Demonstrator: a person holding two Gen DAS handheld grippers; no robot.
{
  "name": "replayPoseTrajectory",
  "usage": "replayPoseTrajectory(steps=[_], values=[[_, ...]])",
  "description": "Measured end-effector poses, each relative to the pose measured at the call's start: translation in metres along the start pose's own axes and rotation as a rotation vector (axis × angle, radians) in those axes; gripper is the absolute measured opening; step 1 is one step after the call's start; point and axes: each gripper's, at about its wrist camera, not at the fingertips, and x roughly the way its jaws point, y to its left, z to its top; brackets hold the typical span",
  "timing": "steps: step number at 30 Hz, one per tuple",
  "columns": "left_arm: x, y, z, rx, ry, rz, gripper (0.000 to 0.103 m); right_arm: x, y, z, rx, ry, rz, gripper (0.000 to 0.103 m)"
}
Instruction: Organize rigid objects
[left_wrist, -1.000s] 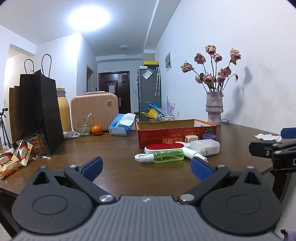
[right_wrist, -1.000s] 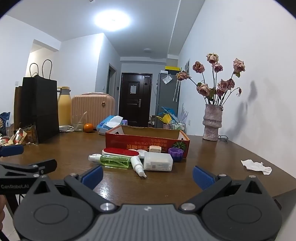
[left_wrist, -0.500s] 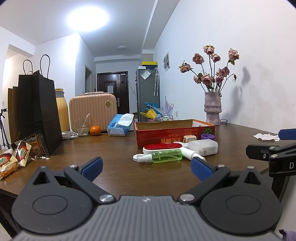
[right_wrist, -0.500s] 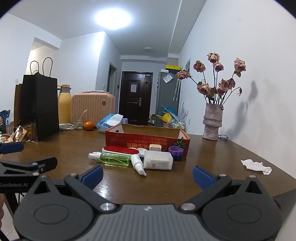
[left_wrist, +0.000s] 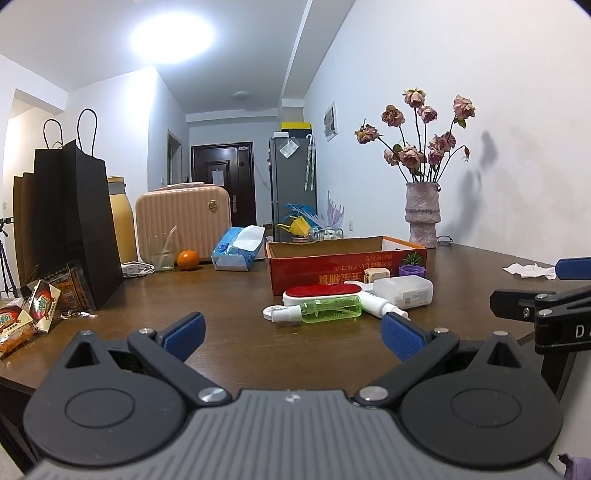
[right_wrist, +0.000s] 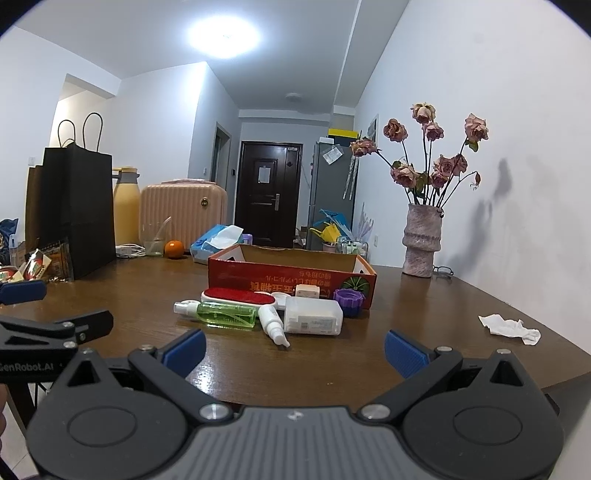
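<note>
In front of the one red cardboard box (right_wrist: 291, 275): one green bottle (right_wrist: 226, 314), one white bottle (right_wrist: 272, 324), one red brush (right_wrist: 238, 296), one white case (right_wrist: 313, 316), one purple cap (right_wrist: 348, 301), one small plug (right_wrist: 307, 291).

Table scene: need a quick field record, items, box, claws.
box: red cardboard box, open top, contents not visible
pile in front of box: red brush, green spray bottle, small white bottle, white case, purple cap
left claw: open, holding nothing, short of the pile
right claw: open, holding nothing
table: brown wood, crumpled tissue at right
</note>
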Motion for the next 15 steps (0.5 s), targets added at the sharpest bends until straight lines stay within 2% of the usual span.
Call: replayPoseTrajectory(steps=[15], values=[[0.0015, 0.0002, -0.0005, 0.01, 0.006, -0.009, 0.103, -0.0011, -0.0003, -0.0041, 0.004, 0.006, -0.005, 0.103]])
